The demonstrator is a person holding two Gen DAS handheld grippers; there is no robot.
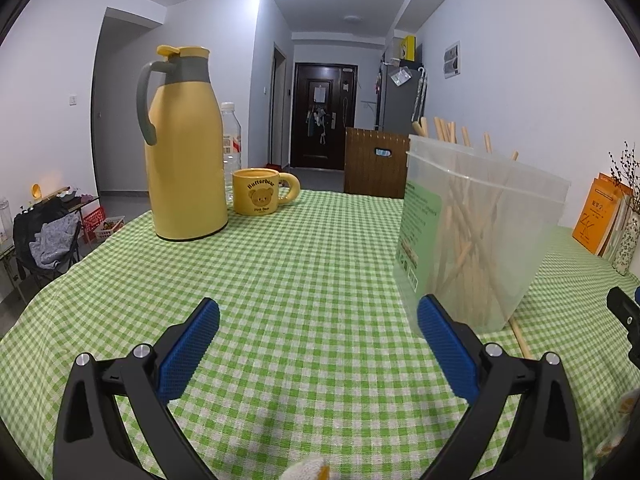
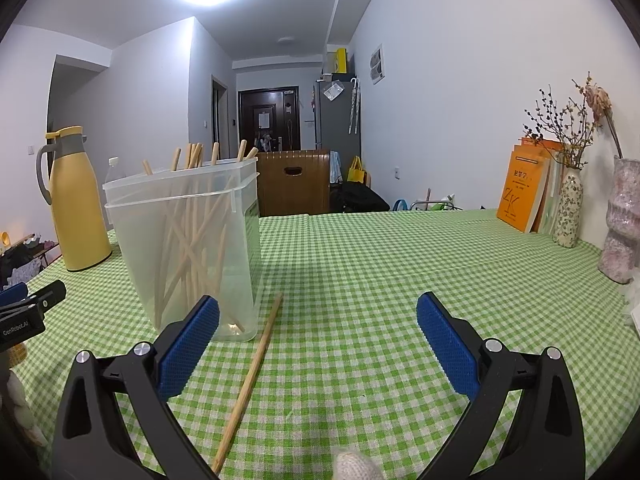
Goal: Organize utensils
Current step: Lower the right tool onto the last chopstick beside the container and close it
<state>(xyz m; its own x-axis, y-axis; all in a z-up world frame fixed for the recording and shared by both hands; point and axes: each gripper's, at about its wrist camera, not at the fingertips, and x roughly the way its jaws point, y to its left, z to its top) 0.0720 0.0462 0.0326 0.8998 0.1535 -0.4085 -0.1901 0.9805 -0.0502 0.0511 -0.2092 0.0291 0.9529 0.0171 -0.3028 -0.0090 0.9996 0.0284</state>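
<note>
Green-and-white checked tablecloth [image 2: 380, 272] covers the table. Clear plastic container [image 2: 188, 248]: upright near the table's middle, holding a bundle of wooden chopsticks [image 2: 192, 240]. One loose chopstick [image 2: 252, 376]: flat on the cloth, just beside the container's base. Left gripper [image 1: 318, 328]: jaws wide apart, empty, over bare cloth. Right gripper [image 2: 318, 328]: jaws wide apart, empty, above the loose chopstick. Yellow thermos [image 1: 184, 148] and yellow mug [image 1: 258, 196]: toward the far left edge.
</note>
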